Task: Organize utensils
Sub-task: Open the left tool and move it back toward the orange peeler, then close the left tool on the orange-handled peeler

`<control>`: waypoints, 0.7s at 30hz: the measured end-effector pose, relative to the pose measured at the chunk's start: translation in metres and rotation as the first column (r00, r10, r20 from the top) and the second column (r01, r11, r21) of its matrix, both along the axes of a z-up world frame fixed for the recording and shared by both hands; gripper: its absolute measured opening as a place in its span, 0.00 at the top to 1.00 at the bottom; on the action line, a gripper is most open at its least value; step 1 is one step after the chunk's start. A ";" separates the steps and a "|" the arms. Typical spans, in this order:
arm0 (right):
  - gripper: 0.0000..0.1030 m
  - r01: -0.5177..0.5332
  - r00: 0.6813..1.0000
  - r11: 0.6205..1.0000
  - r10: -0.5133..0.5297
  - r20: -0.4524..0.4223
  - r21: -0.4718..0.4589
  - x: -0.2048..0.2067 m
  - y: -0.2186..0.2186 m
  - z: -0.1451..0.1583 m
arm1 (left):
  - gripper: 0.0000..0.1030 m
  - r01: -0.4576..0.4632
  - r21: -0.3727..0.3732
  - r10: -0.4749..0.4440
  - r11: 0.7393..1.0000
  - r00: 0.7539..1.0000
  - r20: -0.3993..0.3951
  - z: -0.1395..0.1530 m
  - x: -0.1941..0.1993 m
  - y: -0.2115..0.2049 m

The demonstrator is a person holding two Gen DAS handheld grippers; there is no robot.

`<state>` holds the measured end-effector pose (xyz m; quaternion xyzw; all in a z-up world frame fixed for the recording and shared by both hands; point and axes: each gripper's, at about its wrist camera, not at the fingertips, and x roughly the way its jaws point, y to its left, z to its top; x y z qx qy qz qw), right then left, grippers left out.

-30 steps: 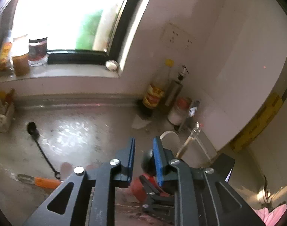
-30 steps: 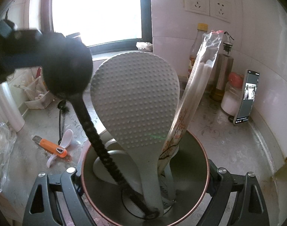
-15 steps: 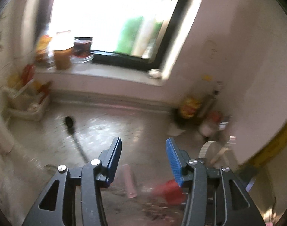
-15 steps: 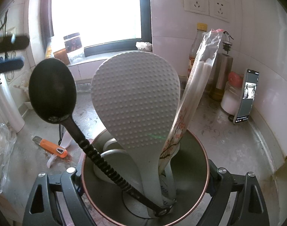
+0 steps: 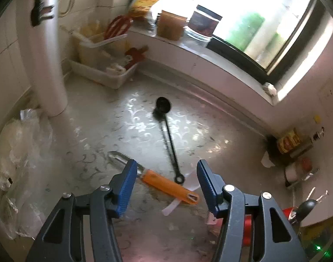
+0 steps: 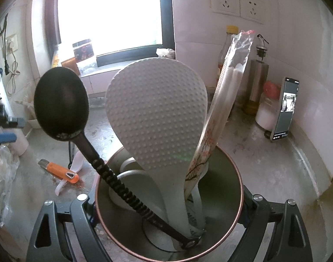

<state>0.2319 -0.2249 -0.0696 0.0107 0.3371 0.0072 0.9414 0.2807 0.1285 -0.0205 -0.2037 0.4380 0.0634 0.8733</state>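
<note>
Retrieval of the next utensil is in hand: left gripper, jaws just opened wide and empty, hangs over the orange-handled peeler at lower centre. Right gripper clamps the holder cup. Next: descend squarely, close on the handle.

Left tool pitched steeply downward, blue-padded jaws parted and just opened wider, nothing between the pads. Right tool angled downward, jaws spread wide and pressed against both sides of a round container, gripping it. Left tool also glimpsed at the left edge of the right wrist view.
</note>
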 end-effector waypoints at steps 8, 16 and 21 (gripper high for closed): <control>0.10 -0.002 1.000 1.000 0.002 0.015 0.014 -0.002 -0.001 0.001 | 0.43 -0.040 -0.013 0.039 0.999 0.999 -0.023 -0.009 -0.002 0.018; 0.08 0.004 1.000 1.000 -0.004 0.024 0.007 -0.001 0.001 0.003 | 0.43 -0.060 -0.031 0.059 0.998 0.997 -0.045 -0.021 0.001 0.026; 0.07 0.013 1.000 1.000 -0.013 0.025 0.009 0.000 0.001 0.003 | 0.43 -0.073 -0.043 0.070 0.996 0.995 -0.066 -0.030 0.004 0.033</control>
